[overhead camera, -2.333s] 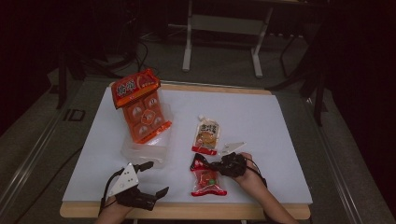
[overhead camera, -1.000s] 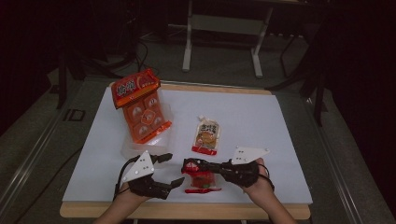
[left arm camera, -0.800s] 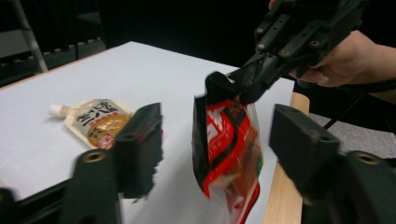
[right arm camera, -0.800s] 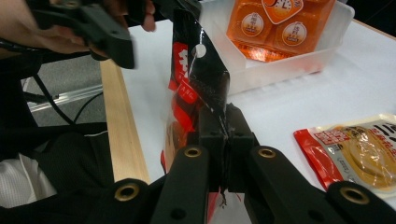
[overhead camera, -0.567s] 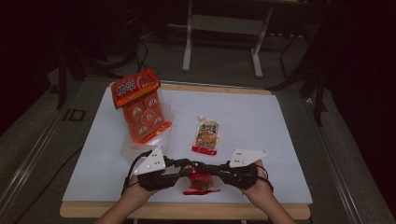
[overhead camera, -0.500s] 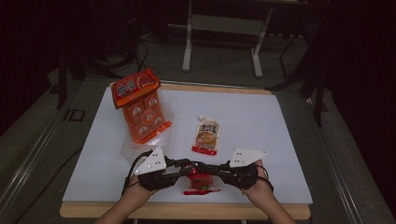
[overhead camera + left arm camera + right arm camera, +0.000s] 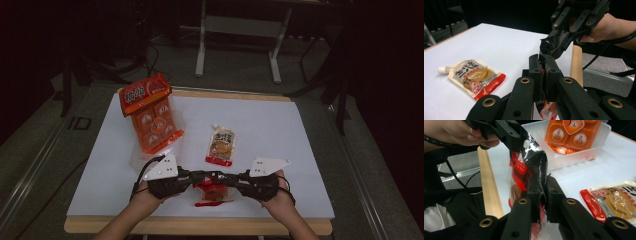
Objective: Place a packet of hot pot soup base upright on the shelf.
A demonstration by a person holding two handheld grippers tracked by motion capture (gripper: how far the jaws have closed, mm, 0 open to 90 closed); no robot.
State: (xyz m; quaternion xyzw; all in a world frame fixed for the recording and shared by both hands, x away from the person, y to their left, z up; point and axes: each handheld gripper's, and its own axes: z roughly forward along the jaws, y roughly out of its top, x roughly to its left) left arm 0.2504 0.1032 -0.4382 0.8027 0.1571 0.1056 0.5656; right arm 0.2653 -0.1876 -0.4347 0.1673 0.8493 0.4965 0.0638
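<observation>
A red snack packet (image 7: 212, 194) with a dark top edge hangs just above the table's front edge, stretched between both grippers. My left gripper (image 7: 200, 176) is shut on one end; in the left gripper view its jaws (image 7: 543, 67) pinch the dark film, with the red part (image 7: 548, 112) hanging below. My right gripper (image 7: 227, 178) holds the other end. Its jaws have just been opening a little, but the film (image 7: 529, 160) still sits between the pads (image 7: 543, 188) and touches them. Each gripper view shows the other gripper close opposite: the right gripper (image 7: 550, 46) and the left gripper (image 7: 515, 137).
A yellow sauce pouch (image 7: 221, 145) with a red bottom lies flat mid-table. An orange multi-pack (image 7: 152, 117) leans in a clear tray (image 7: 574, 157) at the back left. The wooden front edge (image 7: 200, 226) runs right under the hands. White table cover (image 7: 280, 125) stretches right.
The left gripper came in from the left with open jaws, rose a little and shut on the packet's free end. The right hand stayed in place with the packet.
</observation>
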